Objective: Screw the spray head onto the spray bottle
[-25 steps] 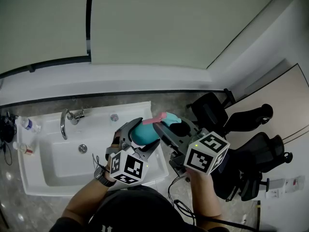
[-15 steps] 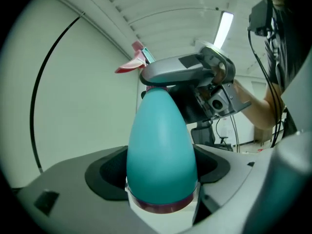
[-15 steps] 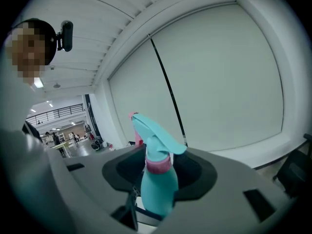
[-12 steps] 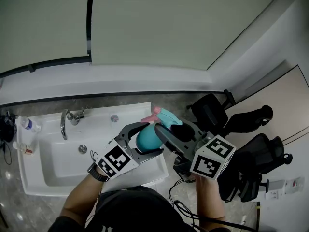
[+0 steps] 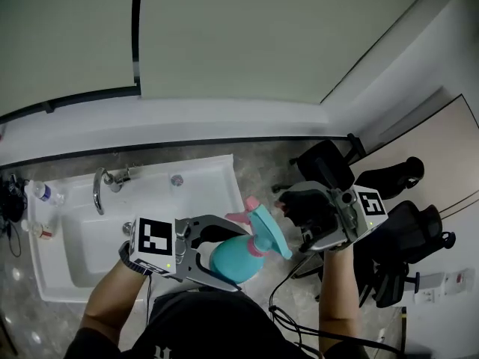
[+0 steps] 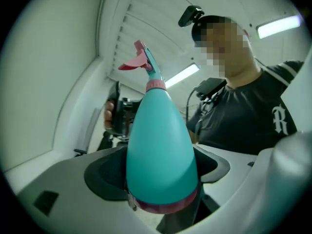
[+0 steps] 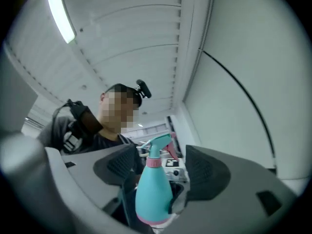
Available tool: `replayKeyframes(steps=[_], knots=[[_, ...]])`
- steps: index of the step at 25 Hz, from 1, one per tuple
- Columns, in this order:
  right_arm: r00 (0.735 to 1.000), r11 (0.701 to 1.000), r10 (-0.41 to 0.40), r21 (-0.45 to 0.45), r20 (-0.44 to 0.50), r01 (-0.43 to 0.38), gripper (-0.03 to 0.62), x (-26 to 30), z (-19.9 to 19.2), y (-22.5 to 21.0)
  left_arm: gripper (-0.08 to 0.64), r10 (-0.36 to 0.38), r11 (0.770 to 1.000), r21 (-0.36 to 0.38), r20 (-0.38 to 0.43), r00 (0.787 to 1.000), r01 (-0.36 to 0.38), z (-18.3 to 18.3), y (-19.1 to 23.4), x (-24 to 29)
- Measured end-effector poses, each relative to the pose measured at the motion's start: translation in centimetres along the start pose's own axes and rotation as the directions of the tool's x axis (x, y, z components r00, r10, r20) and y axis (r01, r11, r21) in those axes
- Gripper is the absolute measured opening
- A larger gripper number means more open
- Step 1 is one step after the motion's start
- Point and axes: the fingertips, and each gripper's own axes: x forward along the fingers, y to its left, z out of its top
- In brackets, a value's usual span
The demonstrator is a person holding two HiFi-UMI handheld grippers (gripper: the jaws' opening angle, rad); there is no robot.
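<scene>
Gripping spray bottle point(image 5: 235, 259), left gripper point(image 5: 223, 253) near sink point(image 5: 235, 181) edge.

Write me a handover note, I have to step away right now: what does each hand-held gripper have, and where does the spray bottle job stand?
Left hand-held gripper: shut on the spray bottle, round its teal body.
Right hand-held gripper: jaws have just been opening; pads touch nothing, and it faces the spray head.
Done: spray head sits on the bottle's neck.
Left: check the pink collar is tight; that cannot be told from here.
</scene>
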Motion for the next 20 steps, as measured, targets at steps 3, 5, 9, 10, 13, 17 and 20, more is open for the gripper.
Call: replayKeyframes(steps=[3,5,9,10,13,17,20], knots=[[0.967,0.968,0.252,-0.003,0.018,-0.252,0.355,2.5,-0.1,2.0,0.391,-0.184,0.983,-0.023,-0.035,0.982,0.184,-0.1,-3.2,1.3],[0.925,0.924,0.380,-0.029,-0.020,-0.380,0.383,4.6,-0.6,3.5,0.391,-0.277,0.960,-0.049,-0.057,0.959,0.275,-0.3,-4.9,1.8],[0.814,0.809,0.575,-0.091,-0.082,-0.581,0.383,7.6,-1.2,7.6,0.391,-0.418,0.907,-0.066,-0.004,0.909,0.417,-0.1,-7.9,2.4],[0.791,0.783,0.604,-0.109,-0.099,-0.612,0.383,7.9,-1.2,8.2,0.391,-0.443,0.894,-0.061,0.021,0.896,0.444,0.2,-8.1,2.4],[0.749,0.738,0.647,-0.131,-0.142,-0.662,0.382,8.1,-1.2,8.9,0.391,-0.473,0.875,-0.096,0.036,0.880,0.474,0.8,-7.7,2.3],[0.781,0.771,0.599,-0.138,-0.179,-0.622,0.348,8.5,-1.6,8.3,0.391,-0.466,0.878,-0.095,0.048,0.883,0.468,0.8,-7.3,2.2],[0.822,0.814,0.536,-0.141,-0.189,-0.563,0.293,8.6,-2.0,7.5,0.391,-0.462,0.881,-0.063,0.094,0.882,0.468,0.9,-7.0,2.0]])
